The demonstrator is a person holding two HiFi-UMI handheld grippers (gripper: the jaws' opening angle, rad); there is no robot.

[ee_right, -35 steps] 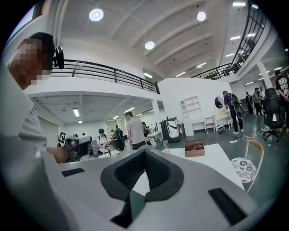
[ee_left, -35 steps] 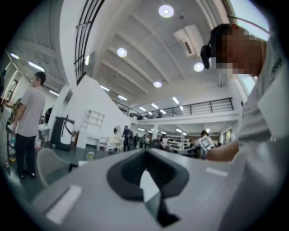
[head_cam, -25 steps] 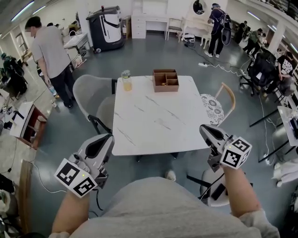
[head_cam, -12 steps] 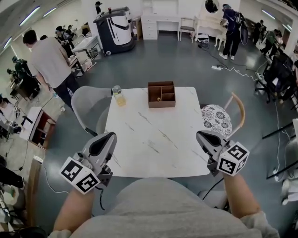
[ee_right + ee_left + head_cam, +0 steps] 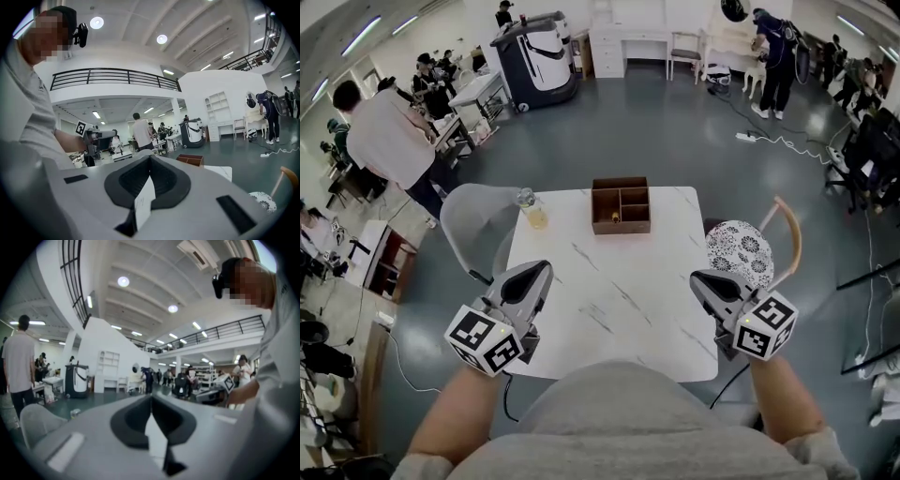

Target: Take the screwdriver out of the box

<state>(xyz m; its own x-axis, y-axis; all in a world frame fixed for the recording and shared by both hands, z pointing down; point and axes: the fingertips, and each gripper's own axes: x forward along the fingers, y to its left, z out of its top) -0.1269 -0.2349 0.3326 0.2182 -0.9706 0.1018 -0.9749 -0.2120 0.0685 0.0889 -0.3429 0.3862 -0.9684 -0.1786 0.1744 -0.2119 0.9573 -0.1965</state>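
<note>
A brown wooden box [image 5: 620, 206] with several compartments stands at the far edge of the white marble table [image 5: 609, 291]; it also shows in the right gripper view as the box [image 5: 190, 160]. Something small and yellowish lies in one front compartment, but I cannot make out the screwdriver. My left gripper [image 5: 542, 269] hovers over the table's near left corner, jaws together and empty. My right gripper [image 5: 700, 277] hovers at the near right edge, also shut with nothing in it. Both are far short of the box. In each gripper view the jaws meet: the left gripper [image 5: 151, 397] and the right gripper [image 5: 150, 158].
A jar of yellow liquid [image 5: 529, 210] stands at the table's far left corner. A grey chair [image 5: 473, 214] sits at the left side, a wooden chair with a patterned cushion [image 5: 741, 248] at the right. A person [image 5: 389, 141] stands at the left, beyond the grey chair.
Both grippers have come forward from below the table's near edge to over its near corners. The table and box now sit nearer and more centred in the head view.
</note>
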